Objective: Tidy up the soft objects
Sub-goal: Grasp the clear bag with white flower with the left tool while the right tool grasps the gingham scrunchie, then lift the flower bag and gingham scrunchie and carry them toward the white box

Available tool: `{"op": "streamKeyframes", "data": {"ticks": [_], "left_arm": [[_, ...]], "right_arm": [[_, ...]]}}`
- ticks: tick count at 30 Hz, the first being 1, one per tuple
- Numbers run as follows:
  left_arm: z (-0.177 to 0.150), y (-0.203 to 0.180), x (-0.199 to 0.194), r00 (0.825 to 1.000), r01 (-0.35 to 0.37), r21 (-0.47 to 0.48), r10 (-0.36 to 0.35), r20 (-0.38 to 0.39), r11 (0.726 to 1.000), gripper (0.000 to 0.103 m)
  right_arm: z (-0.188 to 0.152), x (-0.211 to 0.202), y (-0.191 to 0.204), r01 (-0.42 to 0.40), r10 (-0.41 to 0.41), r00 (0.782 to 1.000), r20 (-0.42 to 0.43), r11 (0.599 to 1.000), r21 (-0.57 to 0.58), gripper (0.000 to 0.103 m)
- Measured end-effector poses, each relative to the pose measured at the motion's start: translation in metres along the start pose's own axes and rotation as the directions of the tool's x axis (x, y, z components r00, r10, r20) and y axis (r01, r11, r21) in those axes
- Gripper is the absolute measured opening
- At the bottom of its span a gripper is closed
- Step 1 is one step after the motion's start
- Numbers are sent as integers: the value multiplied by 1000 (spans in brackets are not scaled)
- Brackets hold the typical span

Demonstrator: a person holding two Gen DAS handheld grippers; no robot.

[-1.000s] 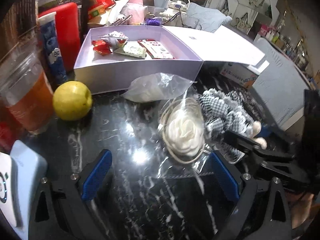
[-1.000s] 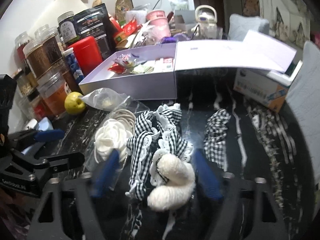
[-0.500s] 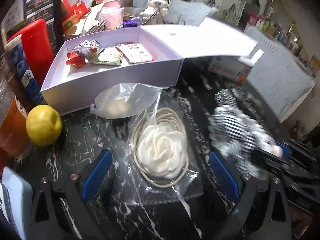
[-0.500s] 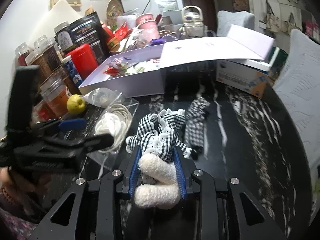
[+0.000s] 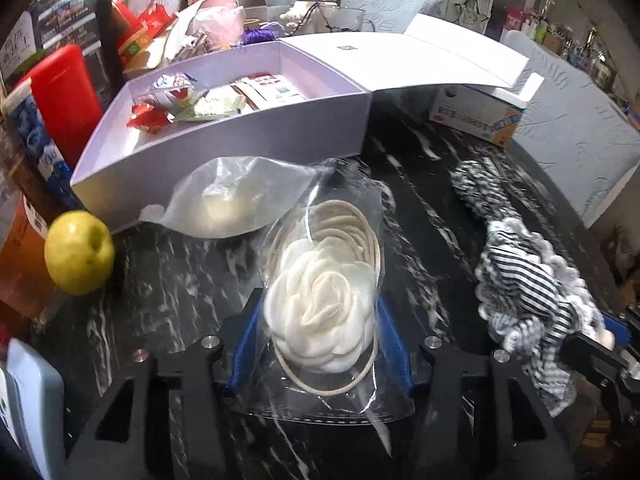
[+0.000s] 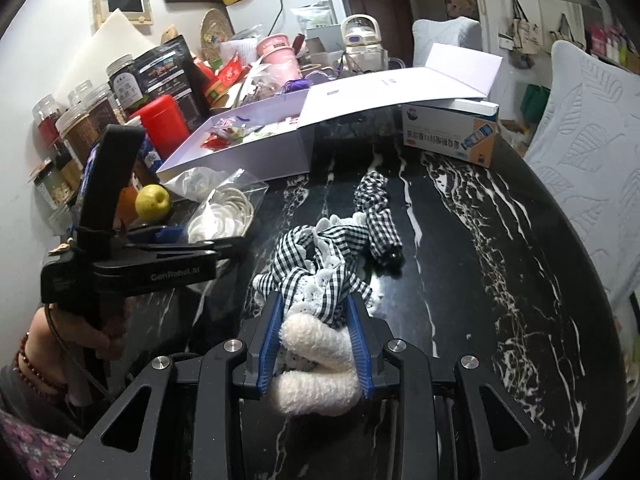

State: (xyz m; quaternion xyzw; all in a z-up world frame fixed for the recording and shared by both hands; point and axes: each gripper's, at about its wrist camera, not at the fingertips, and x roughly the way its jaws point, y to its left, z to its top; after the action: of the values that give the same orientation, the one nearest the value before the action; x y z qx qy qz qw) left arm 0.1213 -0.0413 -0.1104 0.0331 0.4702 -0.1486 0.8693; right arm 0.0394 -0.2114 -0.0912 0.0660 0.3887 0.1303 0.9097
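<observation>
1. One black marble tabletop with white veins (image 6: pixel 500 264) carries everything here.
2. An open lilac cardboard box (image 5: pixel 256 136) stands at the table's far side, with snack packets inside it and its lid folded out flat to the right.
3. The black-and-white gingham cloth with white lace trim and a fluffy cream piece (image 6: pixel 320 280) trails across the middle of the table; the right gripper (image 6: pixel 316 340) is clamped on its fluffy end.
4. The clear plastic bag holding a white fabric rose (image 5: pixel 324 312) lies in front of the box; the left gripper (image 5: pixel 320 344) is closed on it, blue pads pressing both sides.
5. A yellow-green apple (image 5: pixel 79 252) sits left of the bag, near the box's corner.
</observation>
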Motion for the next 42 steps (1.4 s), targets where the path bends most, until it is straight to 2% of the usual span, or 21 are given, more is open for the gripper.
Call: {"op": "streamKeyframes", "data": {"ticks": [11,20,22,23,24,25,30,38,40,42], "left_arm": [[-36,-23,-38,997,81,28,-81,-19,996,52],[-61,-18,-55,994,98,-7,-99,-51,995,52],[-64,-18,-56,994,91,-13,-92,-54,996,52],[-65,-17,-56,995,87,-19,-88,-55,996,52],[-66,-16,-56,995,84,-23,-86,-57,996,52],[-66,-16,-55,995,84,-25,-85,-60,996,52],[-67,-15,-53,995,80,-38,-82,-58,996,52],[-67,-16,-52,996,74,-31,-75,-43,997,52],[-68,-15,-53,997,74,-31,-75,-37,997,52],[-69,-14,-53,996,77,-37,-78,-33,996,52]], "right_arm": [[-14,-16,-3,15,-16,1000,9,1000,20,30],[-31,-32,2,43,-43,999,-25,999,-2,31],[-32,-31,4,66,-67,997,-25,998,-11,46],[-32,-29,5,96,-96,995,-26,995,-21,73],[-33,-27,7,125,-126,992,-25,992,-29,86],[-33,-24,8,135,-136,990,-23,990,-35,86],[-32,-7,10,88,-88,995,-51,996,-13,86],[-34,10,12,126,-126,988,-86,992,-2,83],[-35,8,13,145,-145,987,-70,989,-11,77],[-35,9,16,167,-169,983,-65,985,-35,59]]}}
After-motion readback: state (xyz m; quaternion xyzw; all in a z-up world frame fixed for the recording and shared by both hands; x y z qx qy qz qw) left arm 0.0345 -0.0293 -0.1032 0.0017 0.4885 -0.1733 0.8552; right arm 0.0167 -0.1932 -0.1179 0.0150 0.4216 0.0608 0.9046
